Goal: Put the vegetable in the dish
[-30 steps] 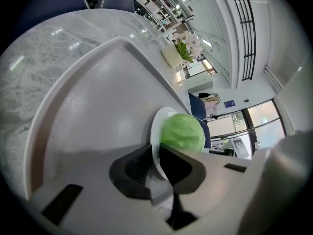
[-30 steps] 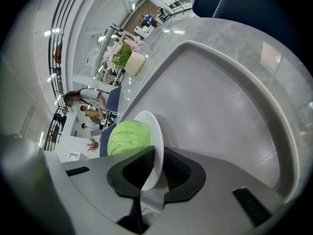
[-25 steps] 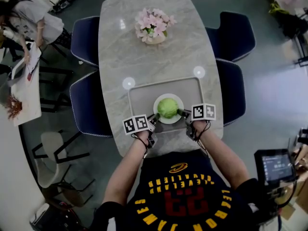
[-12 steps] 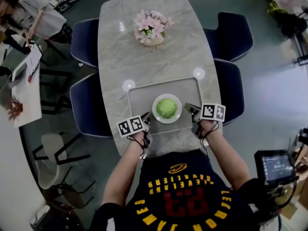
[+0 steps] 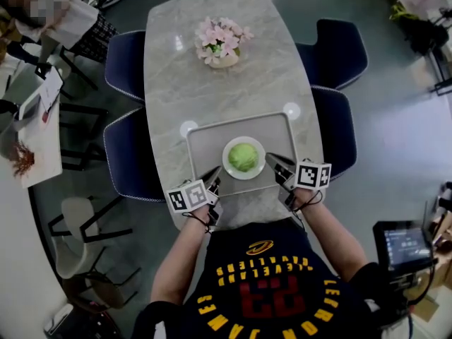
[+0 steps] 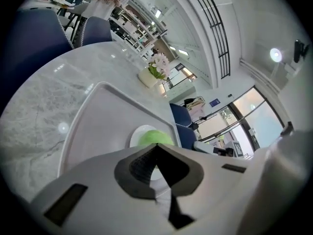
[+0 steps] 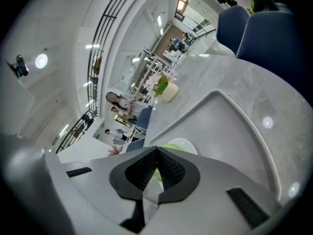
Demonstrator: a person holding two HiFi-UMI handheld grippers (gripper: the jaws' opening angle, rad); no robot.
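Observation:
A round green vegetable [image 5: 244,157] sits in the white dish [image 5: 229,167] in the middle of the grey tray [image 5: 206,141]. Neither gripper touches it. My left gripper [image 5: 214,180] is at the tray's near left corner, jaws shut and empty. My right gripper [image 5: 271,162] is at the near right of the dish, also shut on nothing. In the left gripper view the vegetable [image 6: 154,137] and dish [image 6: 138,135] show just past the closed jaw tips [image 6: 156,147]. The right gripper view shows the dish [image 7: 188,146] beyond its closed jaws [image 7: 156,150].
A vase of pink flowers [image 5: 220,44] stands at the far end of the marble table [image 5: 169,83]. Dark blue chairs [image 5: 127,150] [image 5: 337,129] line both sides. A person [image 5: 49,13] stands at the far left, and a small monitor [image 5: 404,244] is at the lower right.
Both grippers were pressed against the vegetable's two sides over the dish. They have drawn back toward me and apart, leaving the vegetable resting in the dish.

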